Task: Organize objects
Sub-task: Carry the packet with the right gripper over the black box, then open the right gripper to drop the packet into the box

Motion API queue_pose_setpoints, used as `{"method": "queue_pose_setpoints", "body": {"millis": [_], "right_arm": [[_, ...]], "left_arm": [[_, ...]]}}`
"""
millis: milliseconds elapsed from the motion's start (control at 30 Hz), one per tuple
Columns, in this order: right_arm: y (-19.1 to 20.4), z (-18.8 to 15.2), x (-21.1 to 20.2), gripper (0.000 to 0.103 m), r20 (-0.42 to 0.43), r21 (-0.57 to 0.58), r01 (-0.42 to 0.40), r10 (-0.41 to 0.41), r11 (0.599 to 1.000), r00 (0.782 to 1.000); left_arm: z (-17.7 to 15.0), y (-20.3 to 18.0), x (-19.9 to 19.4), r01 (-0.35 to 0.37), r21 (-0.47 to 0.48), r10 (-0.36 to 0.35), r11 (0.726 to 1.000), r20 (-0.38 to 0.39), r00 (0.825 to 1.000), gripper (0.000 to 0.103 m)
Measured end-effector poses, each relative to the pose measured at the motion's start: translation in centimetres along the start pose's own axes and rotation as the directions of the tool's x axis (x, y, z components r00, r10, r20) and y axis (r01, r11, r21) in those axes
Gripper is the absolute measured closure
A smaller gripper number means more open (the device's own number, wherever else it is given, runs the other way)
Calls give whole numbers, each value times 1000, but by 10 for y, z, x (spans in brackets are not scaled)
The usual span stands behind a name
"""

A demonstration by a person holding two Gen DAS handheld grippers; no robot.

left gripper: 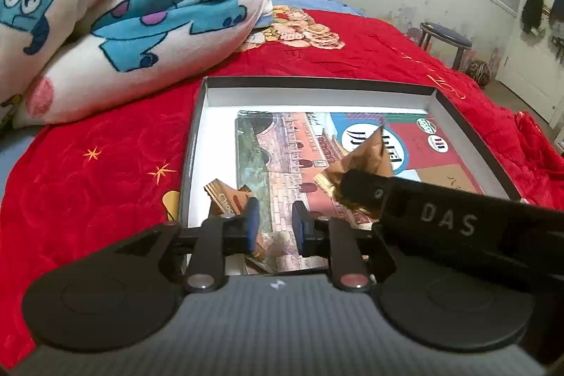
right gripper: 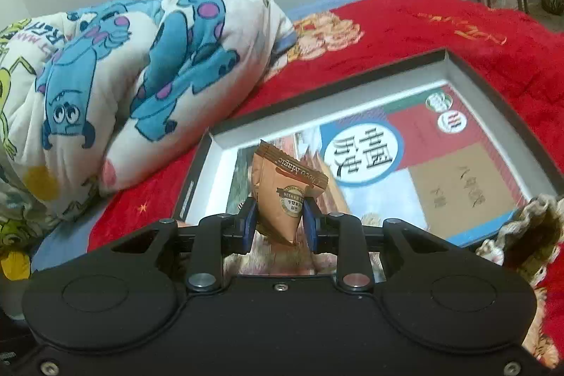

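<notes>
Jaws of the right gripper (right gripper: 278, 221) clamp a brown snack packet (right gripper: 282, 196) above the near end of the open box (left gripper: 310, 83). Left gripper (left gripper: 275, 228) stands open, empty; a second packet (left gripper: 225, 201) lies near-left inside. Packets are probably light, crinkly and crushable: hold at the sealed edge.

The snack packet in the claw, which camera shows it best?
The right wrist view: the snack packet sits close up, its label readable, pinched in the right claw. The left wrist view shows it half hidden behind that claw.
</notes>
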State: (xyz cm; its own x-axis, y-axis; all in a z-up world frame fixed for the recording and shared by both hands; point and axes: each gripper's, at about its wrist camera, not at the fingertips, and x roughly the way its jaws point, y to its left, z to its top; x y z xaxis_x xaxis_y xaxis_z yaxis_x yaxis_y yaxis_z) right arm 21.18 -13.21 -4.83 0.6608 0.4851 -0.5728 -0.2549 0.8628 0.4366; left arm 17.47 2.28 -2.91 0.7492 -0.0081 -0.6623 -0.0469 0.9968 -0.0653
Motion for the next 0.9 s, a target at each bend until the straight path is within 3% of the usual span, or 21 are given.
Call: {"method": "queue_pose_setpoints", "body": {"millis": [233,600,900], "right_arm": [[-8,0,1,76,-18,37,7,-7,999,1000],[-14,0,9,72,-78,50,6,-2,999,997],[-4,-5,4,59,-45,18,24,-23,1000,999]], "left_arm": [[-2,-12,-10,-19,87,16,996,34,999,26],[-3,6,-35,-62,178,54,982,51,997,16],[-1,19,-36,-57,89,56,994,13,998,15]]}}
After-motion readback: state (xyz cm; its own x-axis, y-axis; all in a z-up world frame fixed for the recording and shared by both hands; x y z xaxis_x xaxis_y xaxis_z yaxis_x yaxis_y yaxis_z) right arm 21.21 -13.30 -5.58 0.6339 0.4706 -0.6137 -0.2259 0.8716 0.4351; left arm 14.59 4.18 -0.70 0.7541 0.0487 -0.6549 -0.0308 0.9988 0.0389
